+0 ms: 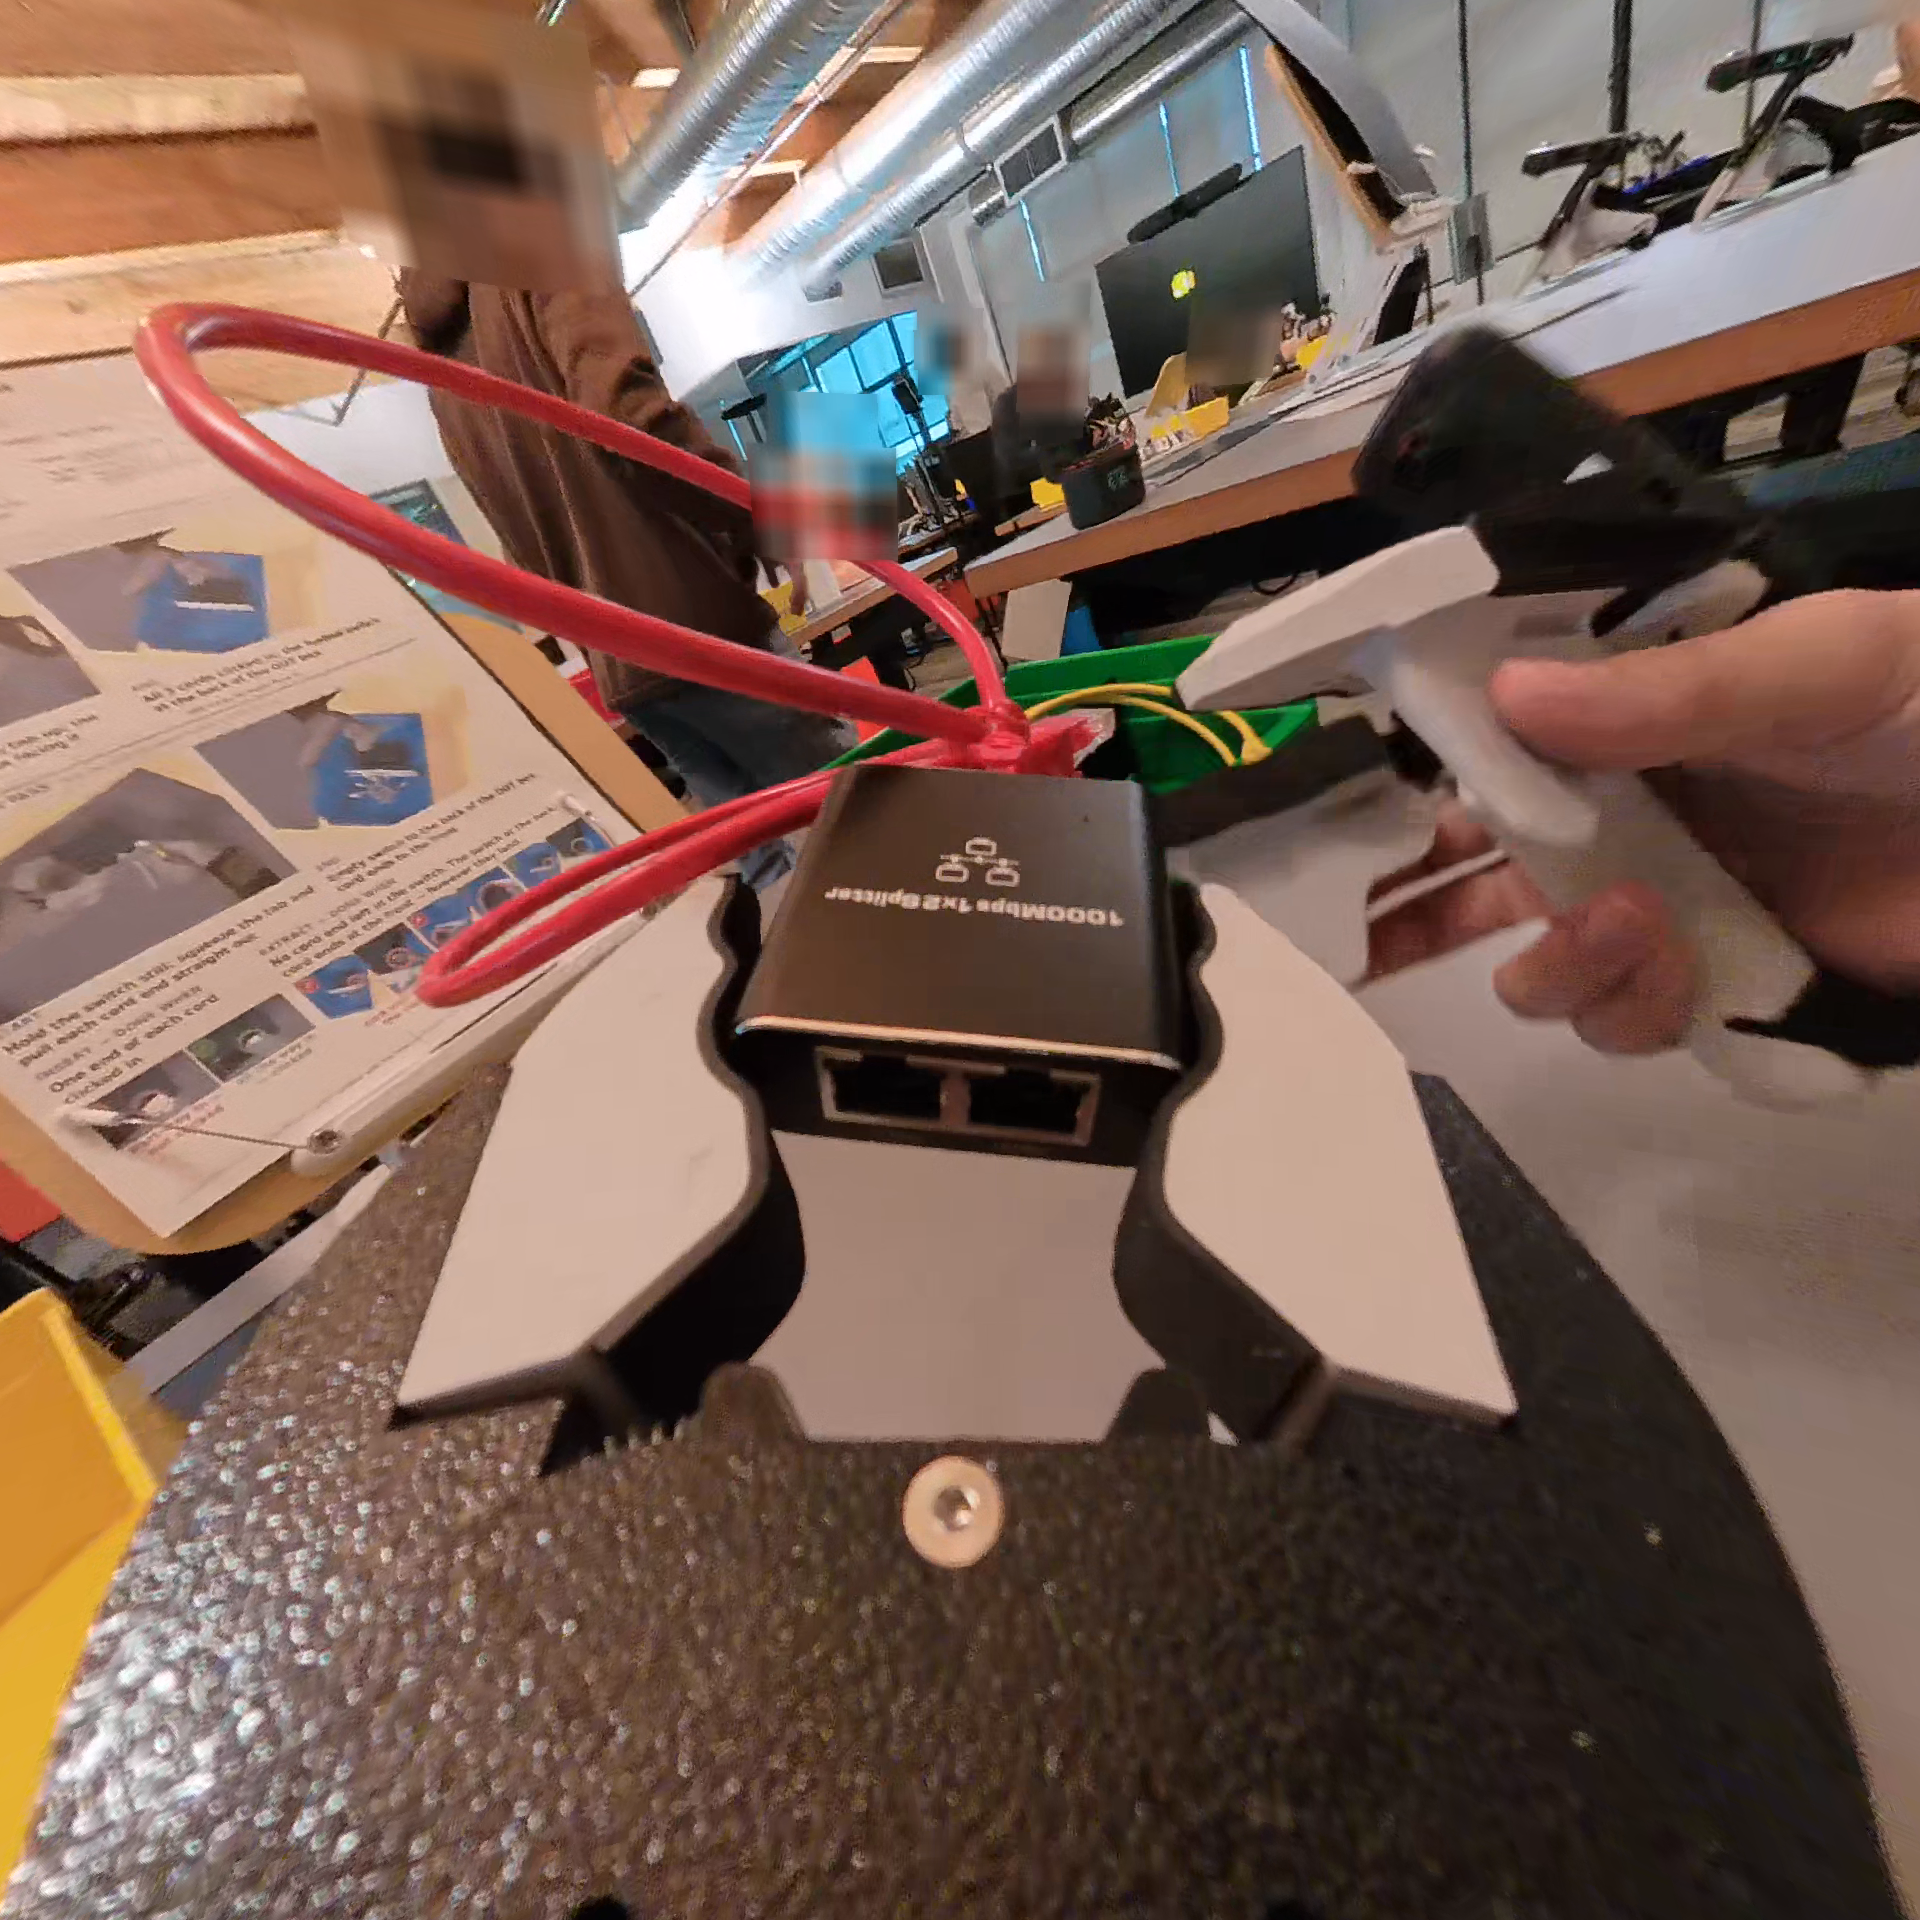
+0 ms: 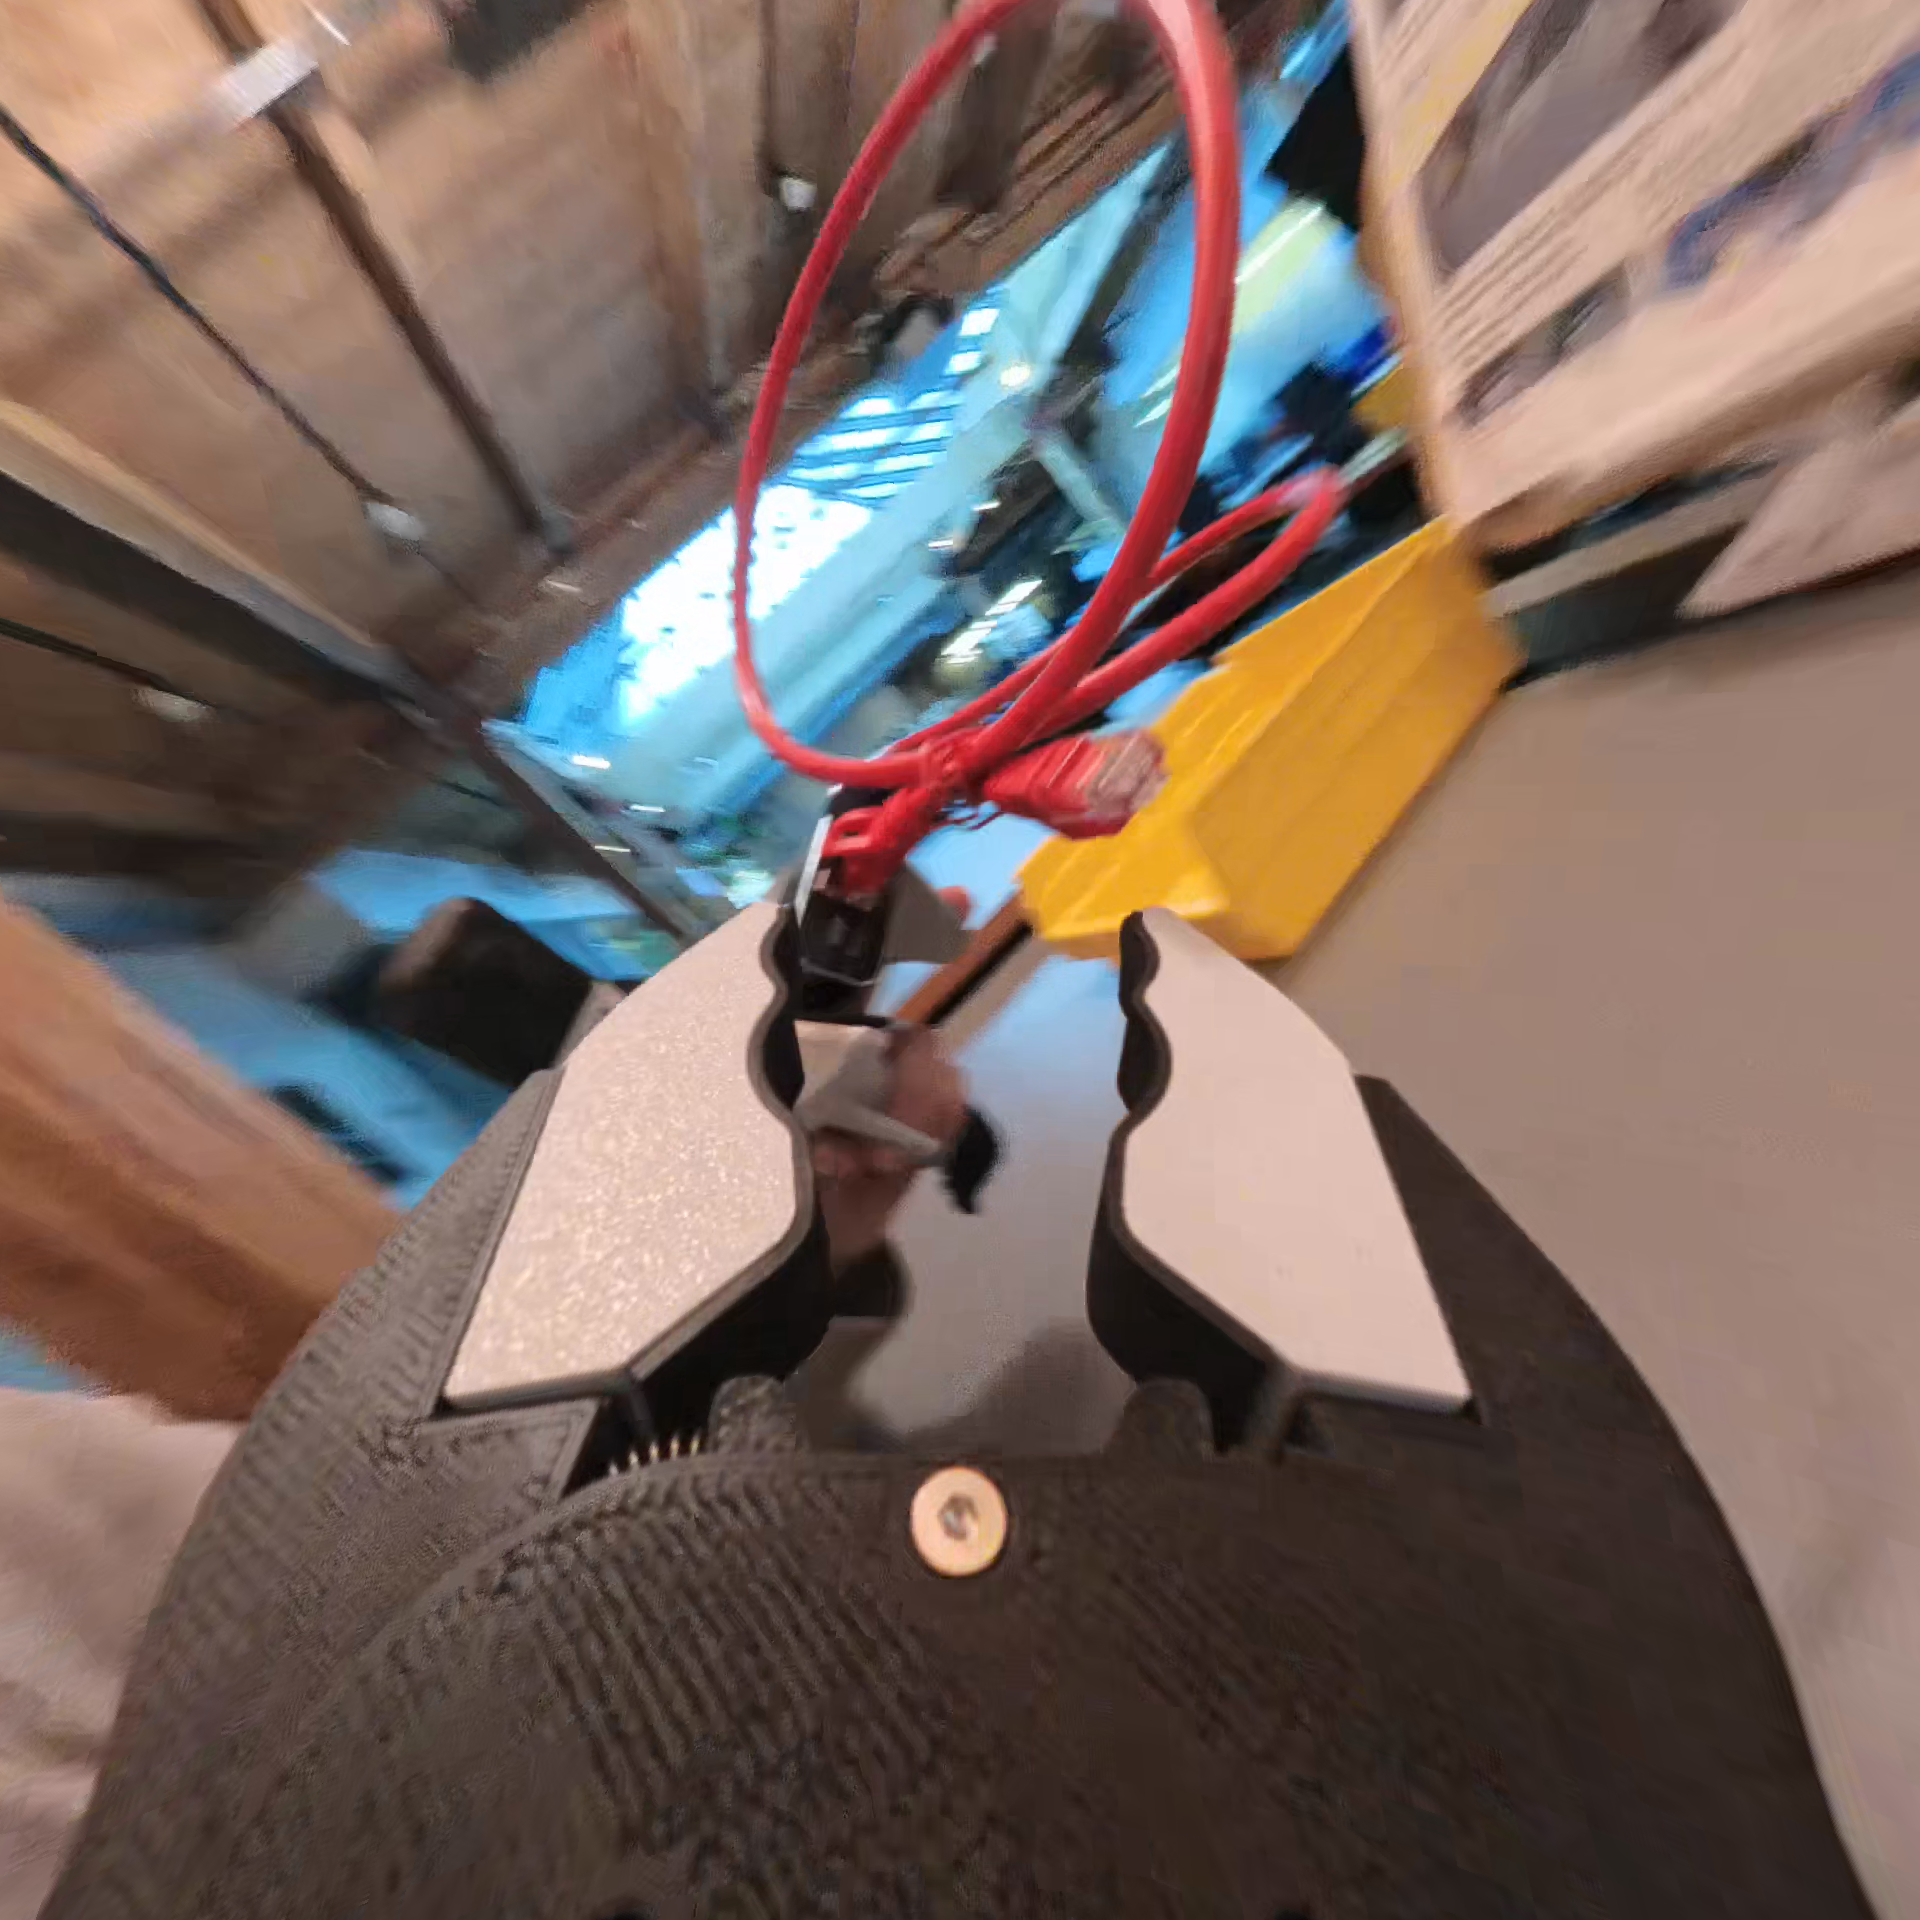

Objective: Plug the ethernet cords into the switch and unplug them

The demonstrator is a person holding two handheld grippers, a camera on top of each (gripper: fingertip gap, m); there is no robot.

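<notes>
My left gripper [image 1: 961, 920] is shut on the black switch [image 1: 966, 904] and holds it up in the air. Its two near ports [image 1: 961, 1099] are empty and face the camera. A red ethernet cord [image 1: 416, 540] loops up from the switch's far end. In the right wrist view one red plug [image 2: 862, 847] sits in the switch [image 2: 836, 951], and the cord's other plug [image 2: 1101, 779] hangs free beside it. My right gripper [image 2: 951, 935] is open and empty, a short way from the switch. It also shows at the right of the left wrist view [image 1: 1351, 644], held by a hand.
An instruction sheet on a clipboard [image 1: 208, 831] stands at the left. A yellow bin [image 2: 1299, 758] sits on the grey table [image 2: 1662, 1039]. A green bin [image 1: 1174, 665] holding a yellow cord [image 1: 1195, 717] lies behind the switch. A person in brown [image 1: 582, 499] stands beyond. One gripper's finger ends stand about 5 cm off the other's.
</notes>
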